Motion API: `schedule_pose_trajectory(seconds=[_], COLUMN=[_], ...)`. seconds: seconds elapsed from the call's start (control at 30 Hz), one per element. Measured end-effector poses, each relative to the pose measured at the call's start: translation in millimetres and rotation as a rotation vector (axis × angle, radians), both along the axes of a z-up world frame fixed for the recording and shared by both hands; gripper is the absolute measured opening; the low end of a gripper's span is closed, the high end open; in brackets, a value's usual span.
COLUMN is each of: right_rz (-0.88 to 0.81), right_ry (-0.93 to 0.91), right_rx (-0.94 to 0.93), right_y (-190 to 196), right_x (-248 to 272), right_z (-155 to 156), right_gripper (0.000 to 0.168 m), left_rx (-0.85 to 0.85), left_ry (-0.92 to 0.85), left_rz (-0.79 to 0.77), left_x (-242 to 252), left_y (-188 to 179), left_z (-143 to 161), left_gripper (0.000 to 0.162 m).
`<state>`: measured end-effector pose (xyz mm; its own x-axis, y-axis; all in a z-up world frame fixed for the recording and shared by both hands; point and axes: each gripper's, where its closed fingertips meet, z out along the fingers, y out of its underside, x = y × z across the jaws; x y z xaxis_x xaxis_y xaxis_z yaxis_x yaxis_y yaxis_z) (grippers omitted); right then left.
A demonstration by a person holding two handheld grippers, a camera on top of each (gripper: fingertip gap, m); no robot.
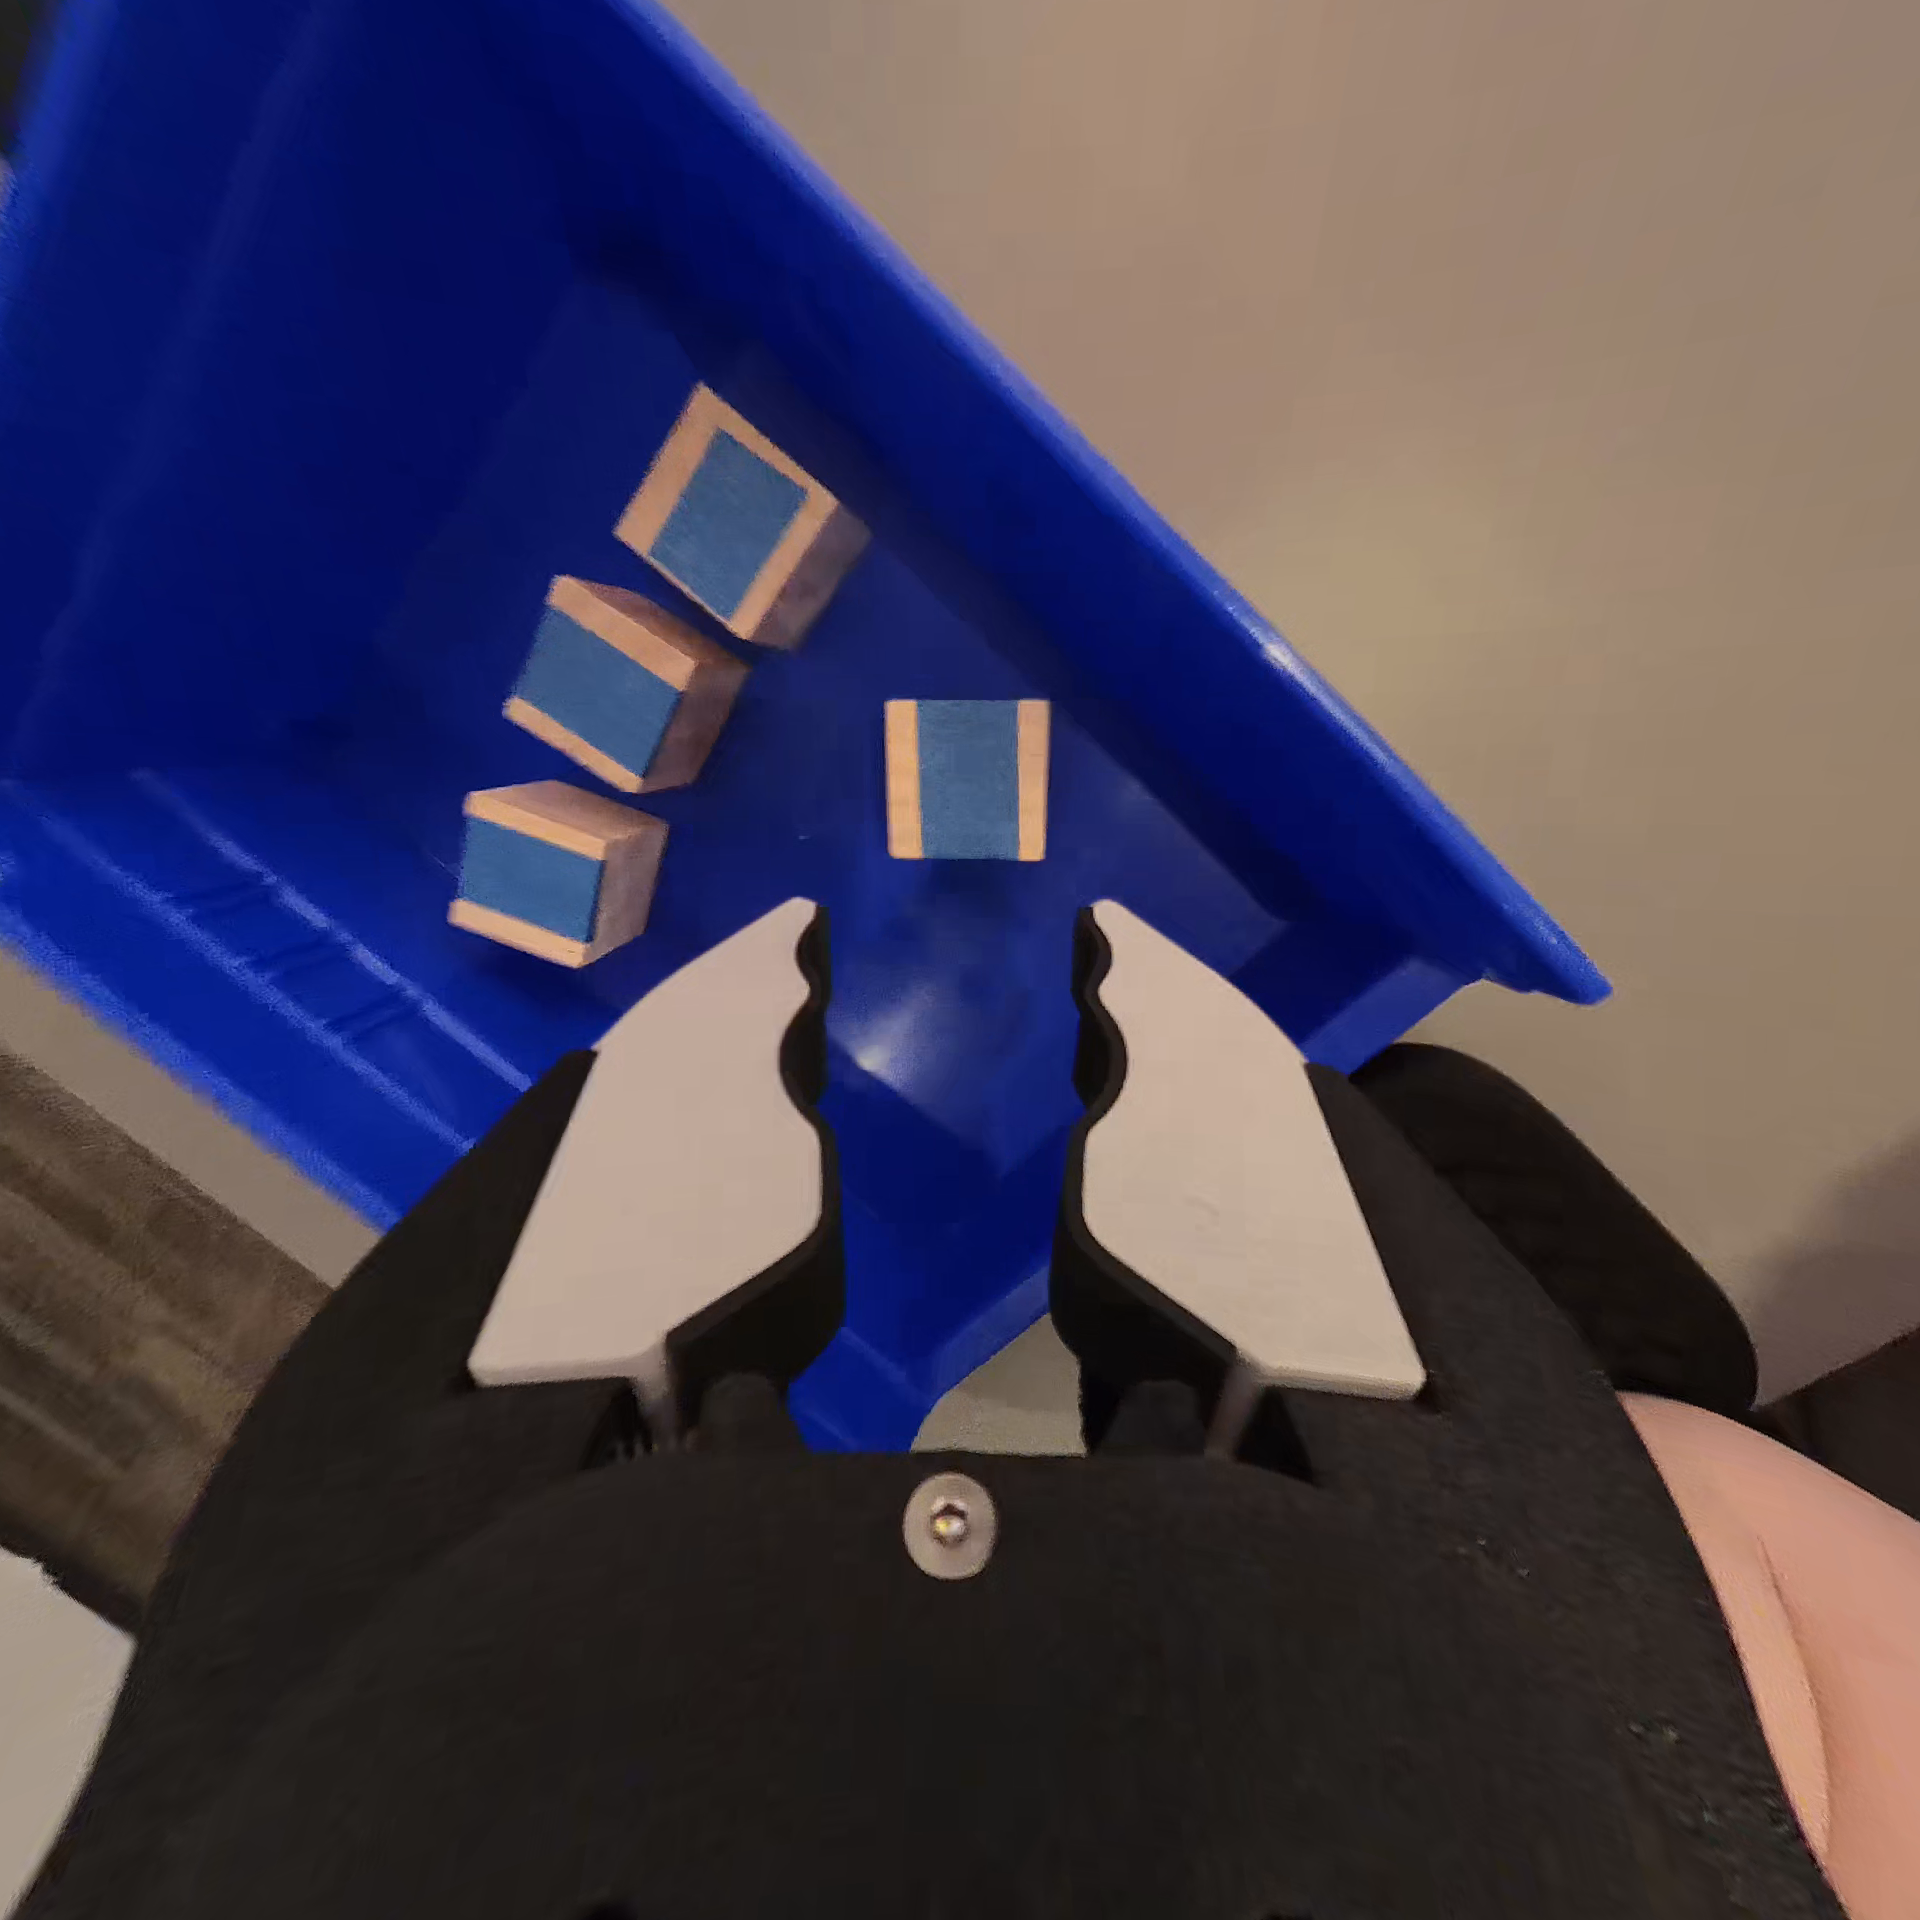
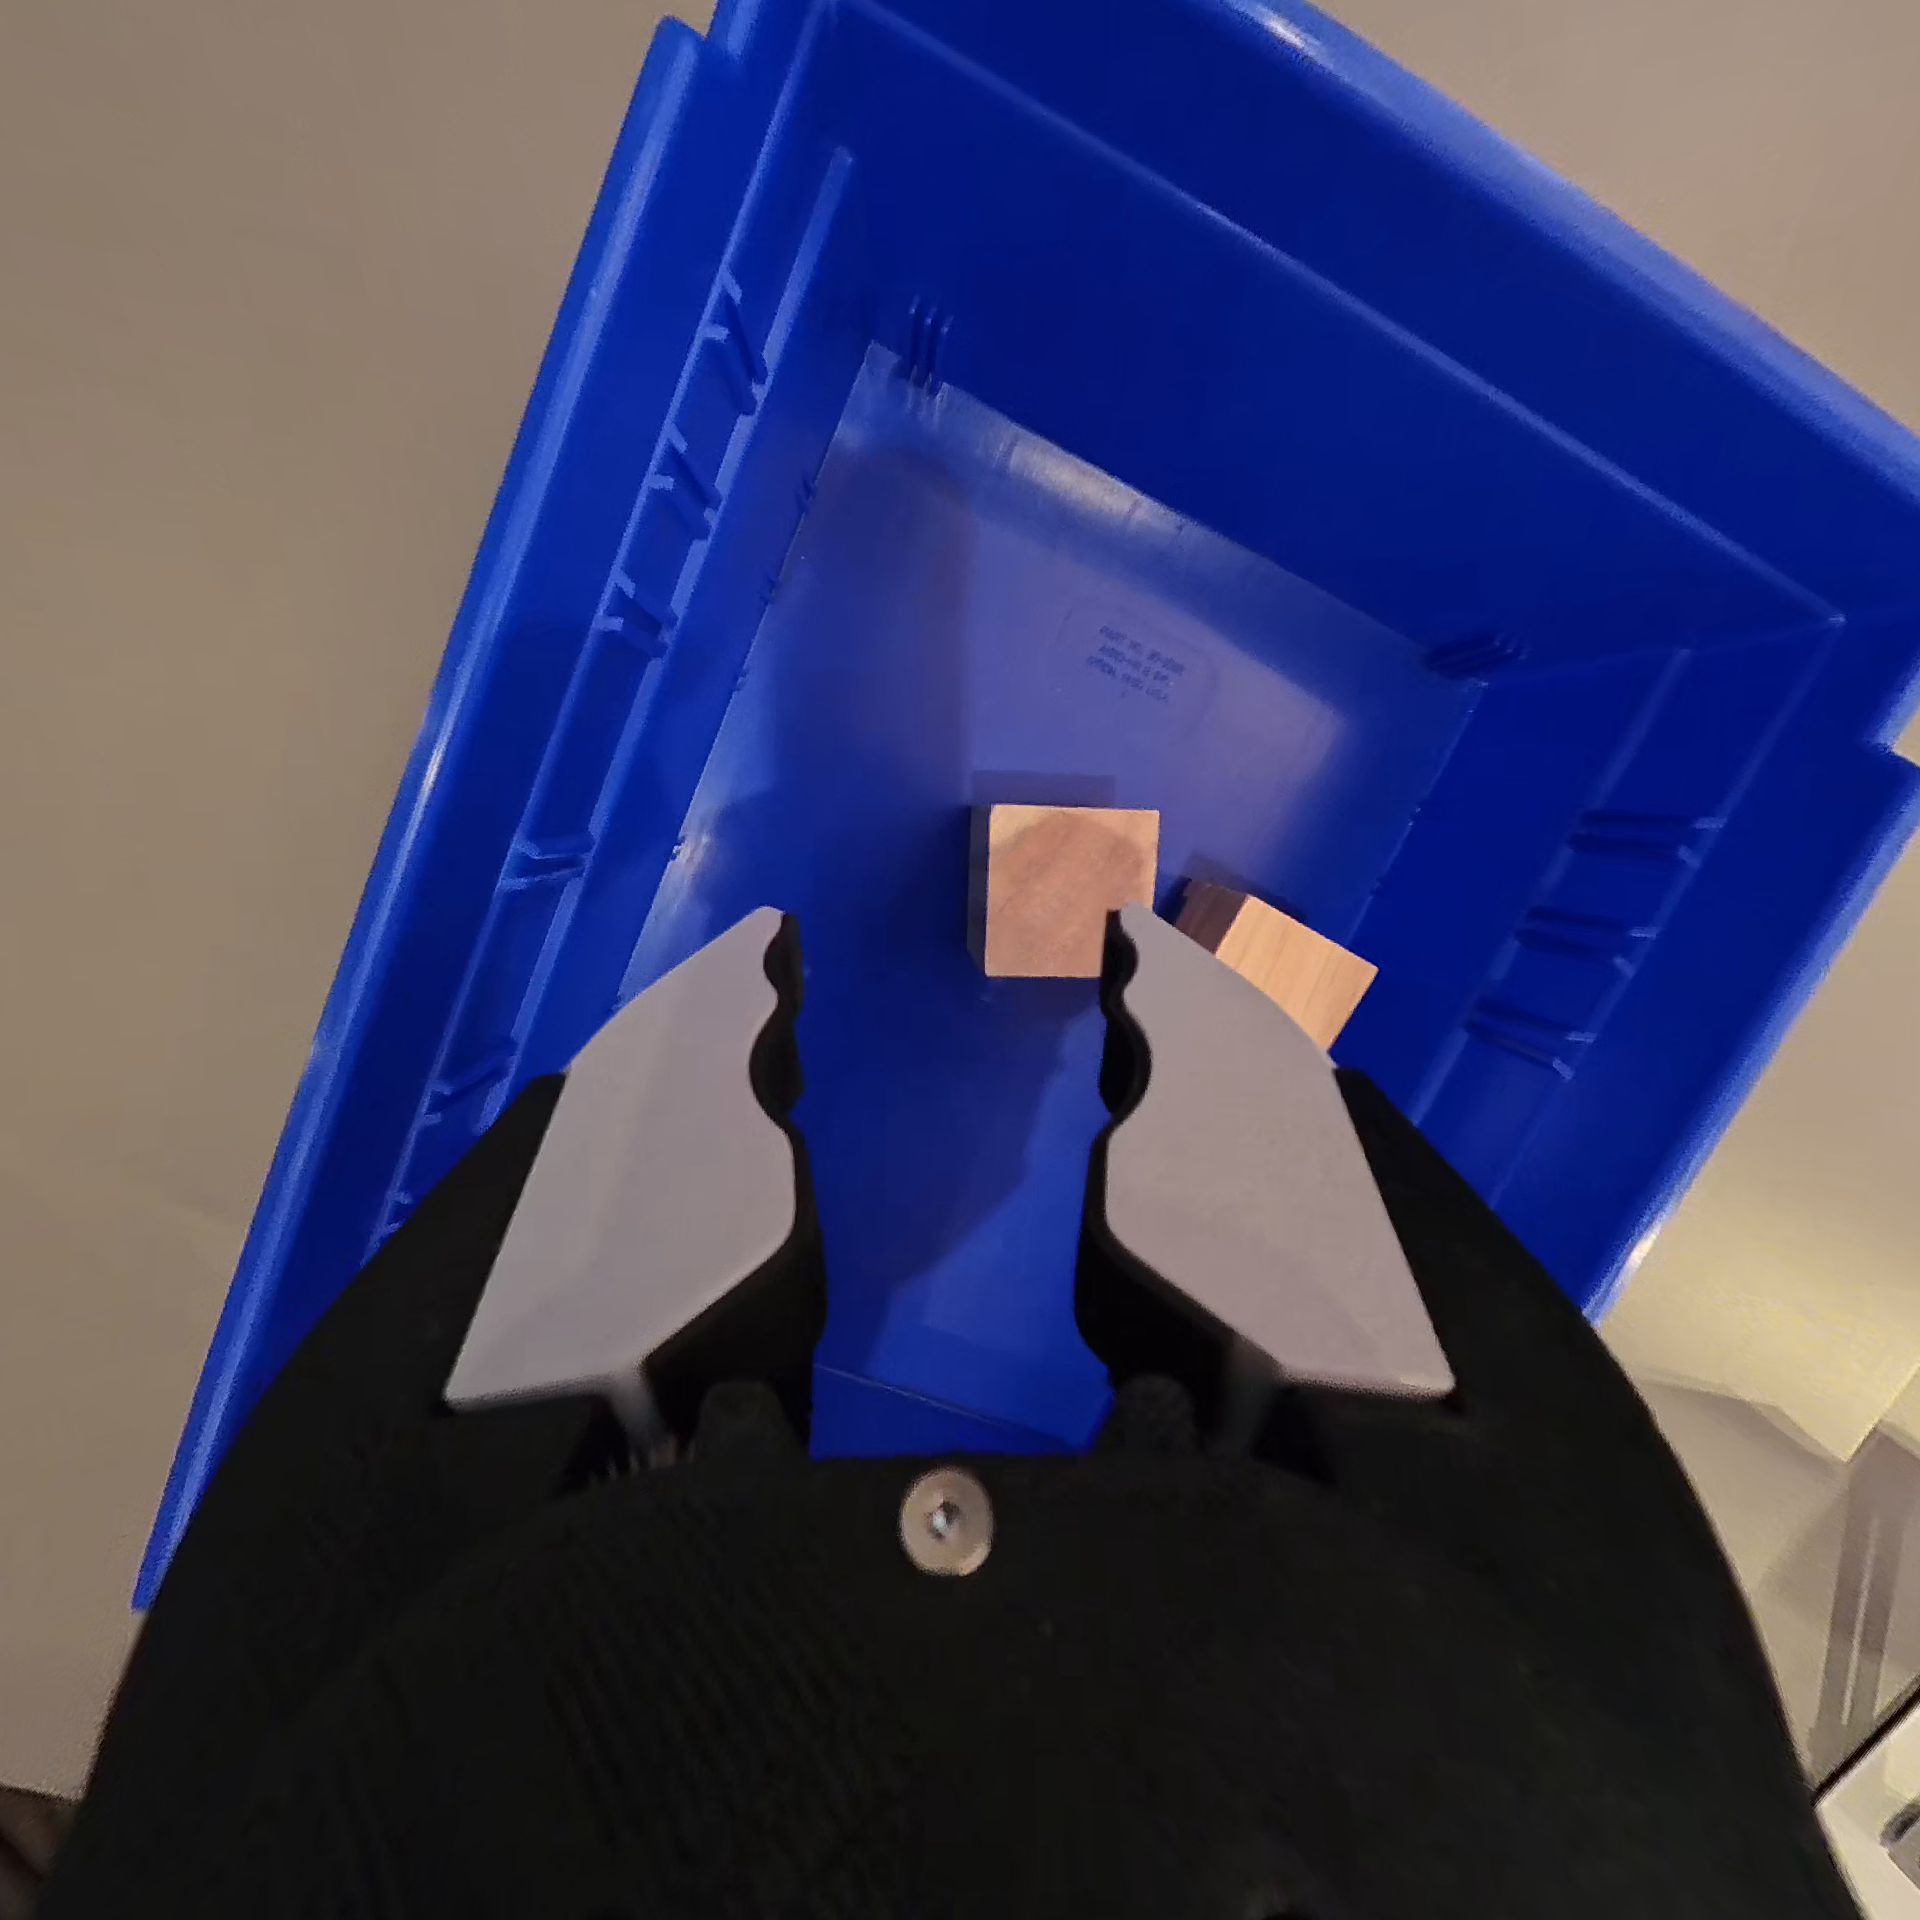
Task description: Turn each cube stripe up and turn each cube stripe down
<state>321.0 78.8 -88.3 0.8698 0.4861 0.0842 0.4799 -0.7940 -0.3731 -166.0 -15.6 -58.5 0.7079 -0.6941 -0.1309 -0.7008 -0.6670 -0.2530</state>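
Both my pairs of fingers spread and empty, left fingers (image 1: 948, 920) over four stripe-up cubes (image 1: 966, 779) in a blue bin (image 1: 1143, 499), right fingers (image 2: 945, 925) over two plain-faced cubes (image 2: 1060, 883) in another bin (image 2: 1351, 416).

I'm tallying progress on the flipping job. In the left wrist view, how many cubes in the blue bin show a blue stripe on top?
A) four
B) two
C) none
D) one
A: the blue bin holds four cubes, three in a loose line and one apart just ahead of the open left tool, and each has a blue stripe facing up.
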Motion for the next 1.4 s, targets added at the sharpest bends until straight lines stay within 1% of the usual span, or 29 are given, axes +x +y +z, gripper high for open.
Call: schedule_pose_trajectory(seconds=[0.03,0.07,0.13,0.17,0.23,0.33,0.4,0.57,0.63,0.73,0.8,0.9,0.93,1.0,1.03,1.1,1.17,1.23,1.3,1.33,1.37,1.4], right_rz=[0.0,0.0,-0.003,-0.002,-0.003,0.008,0.017,0.03,0.032,0.037,0.043,0.049,0.05,0.052,0.053,0.047,0.05,0.083,0.163,0.234,0.309,0.392], right_ry=[-0.001,0.001,0.01,0.016,0.019,0.009,0.002,-0.009,-0.012,-0.017,-0.024,-0.038,-0.042,-0.043,-0.044,-0.047,-0.065,-0.074,-0.023,0.009,0.049,0.099], right_rx=[0.001,0.002,0.005,0.007,0.007,0.003,0.005,-0.003,-0.004,-0.007,-0.012,-0.018,-0.017,-0.008,0.004,0.052,0.139,0.309,0.522,0.647,0.776,0.9], right_y=[0,-1,-1,-1,-1,-2,-2,-4,-5,-5,-6,-7,-7,-7,-6,-2,3,10,13,10,3,-8], right_x=[1,1,2,2,2,2,1,0,0,0,0,-1,-1,-2,-2,-3,-5,-16,-45,-65,-86,-109], right_z=[1,1,3,4,4,3,3,2,2,2,1,-1,-1,1,4,13,30,61,100,121,141,159], right_gripper=[0.057,0.057,0.057,0.057,0.057,0.057,0.057,0.057,0.057,0.057,0.057,0.057,0.057,0.057,0.057,0.055,0.053,0.052,0.052,0.056,0.065,0.07], left_rx=[-0.041,-0.053,-0.097,-0.125,-0.152,-0.17,-0.181,-0.235,-0.257,-0.27,-0.28,-0.263,-0.229,-0.144,-0.11,-0.051,0.068,0.179,0.291,0.327,0.353,0.371], left_ry=[-0.007,-0.005,-0.014,-0.016,-0.005,0.0,0.005,0.079,0.078,0.079,0.094,0.141,0.18,0.255,0.253,0.173,0.07,-0.102,-0.317,-0.436,-0.555,-0.668], left_rz=[-0.004,-0.004,0.015,0.02,0.022,0.023,0.023,0.032,0.052,0.048,0.03,0.019,0.023,0.06,0.081,0.102,0.101,0.118,0.1,0.068,0.025,-0.02], left_x=[3,5,7,7,4,3,4,-2,-3,-2,0,-2,-8,-22,-25,-22,-16,-3,21,37,55,73], left_y=[0,5,10,11,13,15,17,18,19,19,18,20,25,37,41,44,49,51,50,47,42,37], left_z=[-9,-16,-29,-36,-46,-55,-60,-80,-85,-89,-91,-90,-88,-80,-73,-54,-24,13,55,74,93,110], left_gripper=[0.046,0.051,0.052,0.06,0.061,0.067,0.066,0.062,0.06,0.056,0.046,0.046,0.046,0.046,0.046,0.046,0.046,0.046,0.045,0.045,0.045,0.045])
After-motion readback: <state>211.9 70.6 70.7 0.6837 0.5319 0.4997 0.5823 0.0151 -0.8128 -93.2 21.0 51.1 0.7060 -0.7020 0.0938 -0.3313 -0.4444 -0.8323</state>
